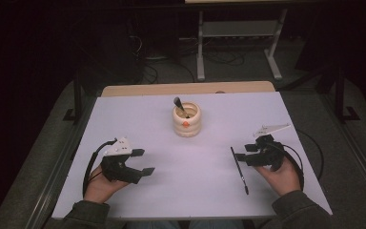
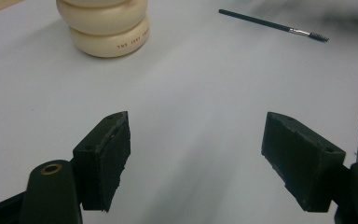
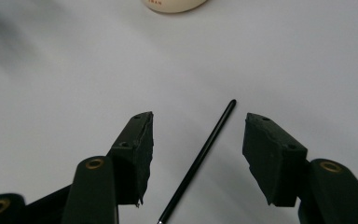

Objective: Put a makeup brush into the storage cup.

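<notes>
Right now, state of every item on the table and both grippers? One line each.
Left gripper: jaws open, holding nothing, hand resting on table.
Right gripper: jaws open, straddling the loose brush's handle, not gripping it.
Loose brush: lying flat on the white table, bristles toward the person.
Cream ribbed holder: upright.
Brush in holder: standing in it, leaning, dark end up.

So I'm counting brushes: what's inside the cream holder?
One dark brush stands tilted in the cream holder, its upper end sticking out. The holder's wall hides its lower part and anything else at the bottom.
</notes>
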{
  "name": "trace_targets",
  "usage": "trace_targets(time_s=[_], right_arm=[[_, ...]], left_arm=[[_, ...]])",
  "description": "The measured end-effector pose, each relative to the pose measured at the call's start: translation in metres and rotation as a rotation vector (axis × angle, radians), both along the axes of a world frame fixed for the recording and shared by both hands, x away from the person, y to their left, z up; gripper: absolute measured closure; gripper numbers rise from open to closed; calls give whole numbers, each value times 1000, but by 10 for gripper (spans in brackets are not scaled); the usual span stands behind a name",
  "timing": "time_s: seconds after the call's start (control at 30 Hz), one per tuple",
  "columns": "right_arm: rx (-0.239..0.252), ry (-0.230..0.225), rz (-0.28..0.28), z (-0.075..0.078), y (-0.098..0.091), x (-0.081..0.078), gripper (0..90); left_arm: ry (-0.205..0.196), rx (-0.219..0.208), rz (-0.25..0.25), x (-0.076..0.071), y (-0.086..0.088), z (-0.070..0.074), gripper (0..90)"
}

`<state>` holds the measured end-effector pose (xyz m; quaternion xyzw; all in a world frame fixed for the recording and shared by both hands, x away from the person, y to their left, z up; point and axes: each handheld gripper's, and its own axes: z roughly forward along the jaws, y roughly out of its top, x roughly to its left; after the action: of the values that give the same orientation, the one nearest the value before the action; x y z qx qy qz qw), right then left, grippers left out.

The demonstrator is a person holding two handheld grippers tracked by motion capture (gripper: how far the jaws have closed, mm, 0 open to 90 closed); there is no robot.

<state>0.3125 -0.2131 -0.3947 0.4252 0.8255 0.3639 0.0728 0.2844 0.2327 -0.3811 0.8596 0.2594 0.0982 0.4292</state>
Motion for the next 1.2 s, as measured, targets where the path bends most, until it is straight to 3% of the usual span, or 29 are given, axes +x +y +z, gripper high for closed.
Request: trace_targets(time_s=[0.63,0.93,0.97,1.0,1.2], right_arm=[[-66,75,-1,-26,12,-8,524],[-107,109,10,-38,19,-13,625],[-107,109,10,-38,19,-13,625],[-146,95,23,-40,22,-15,646],[-189,66,17,-39,25,-17,691]], left_arm=[[6,9,-6,1,-1,-1,234],[6,12,-11,1,-1,-1,234],[7,13,-12,1,-1,-1,234],[7,13,-12,1,-1,-1,234],[8,9,-11,0,-2,-1,234]])
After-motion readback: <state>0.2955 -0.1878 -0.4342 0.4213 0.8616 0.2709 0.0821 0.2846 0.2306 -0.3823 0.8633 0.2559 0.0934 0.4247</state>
